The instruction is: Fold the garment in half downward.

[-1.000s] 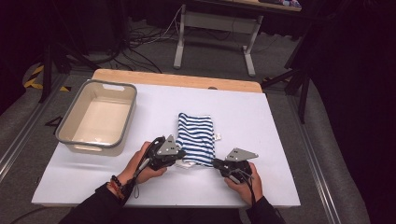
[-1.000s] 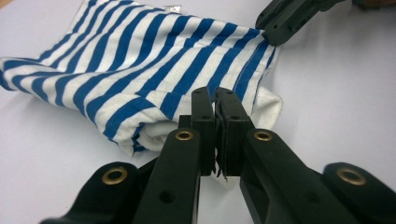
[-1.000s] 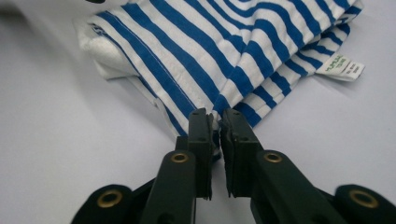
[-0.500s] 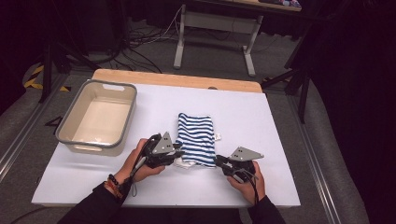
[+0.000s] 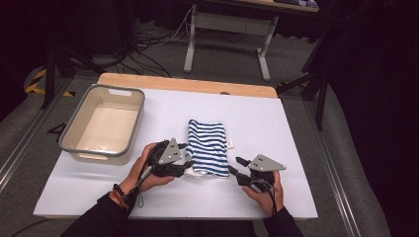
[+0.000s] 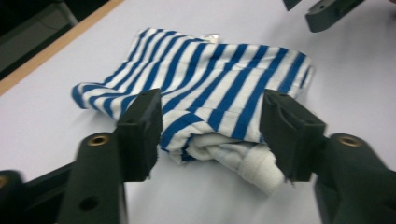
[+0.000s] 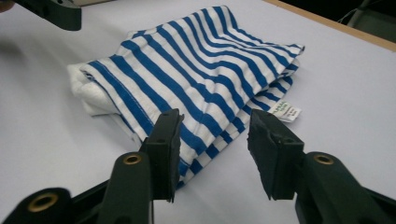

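- Blue-and-white striped folded cotton garment (image 5: 207, 147) lies flat mid-table on the white table top (image 5: 296, 128), folded into a narrow rectangle, long side running away from me.
- My left gripper (image 5: 189, 167) sits at the near left corner of the garment; its jaws have just been opening and now stand apart on either side of that near edge, pads off the cloth, nothing gripped.
- In the left gripper view a white ribbed bit, cuff or collar I think, hard to tell (image 6: 254, 163), pokes out from under the near fold, a bit untidy.
- My right gripper (image 5: 236, 165) is at the near right corner, just beside the cloth; jaws also just been opening, now about half spread. In the right gripper view the left jaw overlaps the hem and the right jaw is over bare table; no pinch.
- Small white care label (image 7: 286, 111) sticks out on the right side of the garment.
- Grey-rimmed beige plastic tub (image 5: 106, 123) stands at far left, well apart from the garment, nothing inside as far as I see.
- Progress, my read: folding looks basically done, both claws letting go of the last fold.
- Left to do, probably: tuck the white bit in, then maybe move the bundle to the tub.
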`<state>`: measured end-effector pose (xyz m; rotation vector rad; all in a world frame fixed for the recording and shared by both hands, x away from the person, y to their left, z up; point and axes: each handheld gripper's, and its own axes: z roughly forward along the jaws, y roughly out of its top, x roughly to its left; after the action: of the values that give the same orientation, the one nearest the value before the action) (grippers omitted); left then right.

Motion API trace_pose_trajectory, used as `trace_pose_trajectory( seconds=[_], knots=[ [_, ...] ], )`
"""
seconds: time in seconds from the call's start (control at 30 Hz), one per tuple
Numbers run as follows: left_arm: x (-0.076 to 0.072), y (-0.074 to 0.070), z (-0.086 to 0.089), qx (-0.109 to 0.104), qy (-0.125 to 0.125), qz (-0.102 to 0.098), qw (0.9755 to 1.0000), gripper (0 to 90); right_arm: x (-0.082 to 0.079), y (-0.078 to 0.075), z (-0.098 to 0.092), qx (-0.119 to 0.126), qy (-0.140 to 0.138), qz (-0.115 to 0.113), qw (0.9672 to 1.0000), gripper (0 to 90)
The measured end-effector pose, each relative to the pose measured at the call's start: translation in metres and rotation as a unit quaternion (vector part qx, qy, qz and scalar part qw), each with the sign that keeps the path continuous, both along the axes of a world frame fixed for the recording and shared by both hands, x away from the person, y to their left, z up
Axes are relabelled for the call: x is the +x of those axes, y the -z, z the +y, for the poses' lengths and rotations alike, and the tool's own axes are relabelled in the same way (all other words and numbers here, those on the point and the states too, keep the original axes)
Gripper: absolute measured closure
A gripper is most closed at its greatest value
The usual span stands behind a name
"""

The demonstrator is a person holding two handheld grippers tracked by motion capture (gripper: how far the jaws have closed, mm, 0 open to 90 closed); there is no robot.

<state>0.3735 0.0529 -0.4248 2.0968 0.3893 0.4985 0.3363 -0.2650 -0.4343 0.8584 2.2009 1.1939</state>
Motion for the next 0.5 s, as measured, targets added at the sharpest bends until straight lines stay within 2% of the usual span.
trace_pose_trajectory(
  seconds=[0.07, 0.3, 0.5],
  knots=[
    [0.0, 0.0, 0.001, -0.003, -0.001, -0.005, 1.0, 35.0, 0.0, -0.001, -0.001, 0.001, 0.003, -0.003, 1.0, 53.6],
    [-0.002, -0.001, 0.004, -0.007, -0.004, -0.011, 0.9999, 26.1, 0.0, -0.002, -0.004, -0.004, 0.019, -0.009, 0.9998, 41.5],
    [-0.005, -0.004, 0.012, -0.024, -0.005, -0.018, 0.9995, 20.0, -0.002, -0.006, -0.007, 0.003, 0.023, -0.025, 0.9994, 32.9]
  ],
)
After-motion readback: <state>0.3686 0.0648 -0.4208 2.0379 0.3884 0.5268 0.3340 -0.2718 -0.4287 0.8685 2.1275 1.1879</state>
